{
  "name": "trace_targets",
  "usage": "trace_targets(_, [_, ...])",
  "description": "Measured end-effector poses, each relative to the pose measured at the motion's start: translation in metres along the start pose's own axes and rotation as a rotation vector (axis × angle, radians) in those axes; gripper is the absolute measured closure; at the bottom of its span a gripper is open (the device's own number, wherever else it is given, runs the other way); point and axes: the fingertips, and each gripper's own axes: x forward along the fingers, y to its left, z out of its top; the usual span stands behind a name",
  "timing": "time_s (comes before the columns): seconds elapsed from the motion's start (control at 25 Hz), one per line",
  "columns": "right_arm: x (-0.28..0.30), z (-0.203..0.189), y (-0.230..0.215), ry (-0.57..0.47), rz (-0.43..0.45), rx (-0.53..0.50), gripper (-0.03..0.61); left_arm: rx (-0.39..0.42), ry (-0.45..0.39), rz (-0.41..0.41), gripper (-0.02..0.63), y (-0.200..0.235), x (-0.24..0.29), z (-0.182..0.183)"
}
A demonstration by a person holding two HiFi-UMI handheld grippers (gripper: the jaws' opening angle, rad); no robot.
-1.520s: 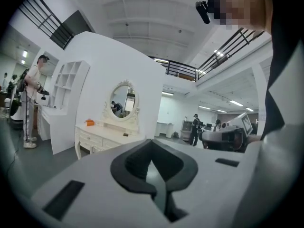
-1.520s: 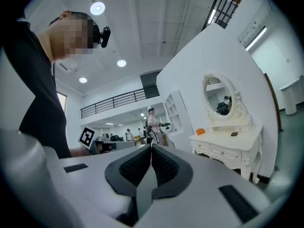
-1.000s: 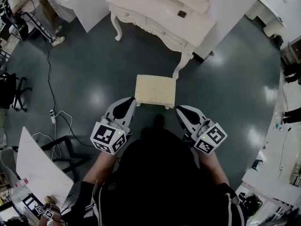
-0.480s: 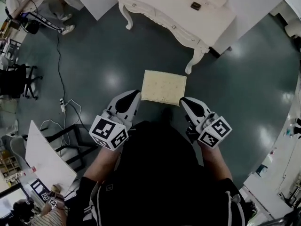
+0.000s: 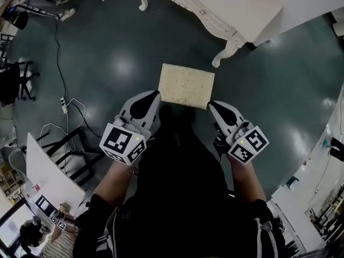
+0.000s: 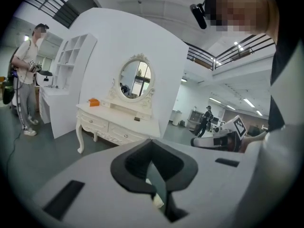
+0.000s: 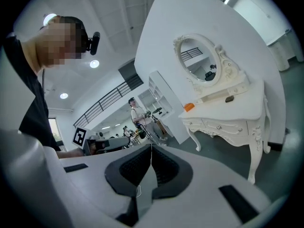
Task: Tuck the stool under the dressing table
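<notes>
I had closed in on the stool (image 5: pixel 186 86), lying crosswise just ahead between my left gripper (image 5: pixel 155 95) and right gripper (image 5: pixel 211 105), both pressed together on nothing, dressing table (image 5: pixel 252 12) beyond.

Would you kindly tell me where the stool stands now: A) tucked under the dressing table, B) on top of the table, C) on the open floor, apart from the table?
C: in the head view the stool stands on the dark floor with a gap between it and the dressing table.
</notes>
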Motion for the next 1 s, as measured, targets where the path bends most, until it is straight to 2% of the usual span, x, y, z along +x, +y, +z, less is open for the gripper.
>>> trace_targets(0.2, [0.020, -0.030, -0.033, 0.035, -0.042, 0.052, 0.558, -0.008, 0.060, -0.039, 0.609, 0.016, 0.025, -0.030])
trace_targets(0.4, [0.041, -0.054, -0.061, 0.061, -0.044, 0.073, 0.558, -0.052, 0.103, -0.034, 0.609, 0.041, 0.057, -0.064])
trace_targets(0.64, [0.060, -0.083, -0.112, 0.041, -0.091, 0.043, 0.558, -0.058, 0.211, -0.048, 0.609, 0.065, 0.098, -0.135])
trace_targets(0.8, [0.069, -0.127, -0.143, 0.052, -0.108, 0.096, 0.558, -0.085, 0.245, -0.058, 0.609, 0.076, 0.127, -0.176])
trace_targets(1.0, [0.078, -0.175, -0.172, 0.062, -0.112, 0.176, 0.558, -0.125, 0.241, -0.057, 0.609, 0.090, 0.157, -0.208])
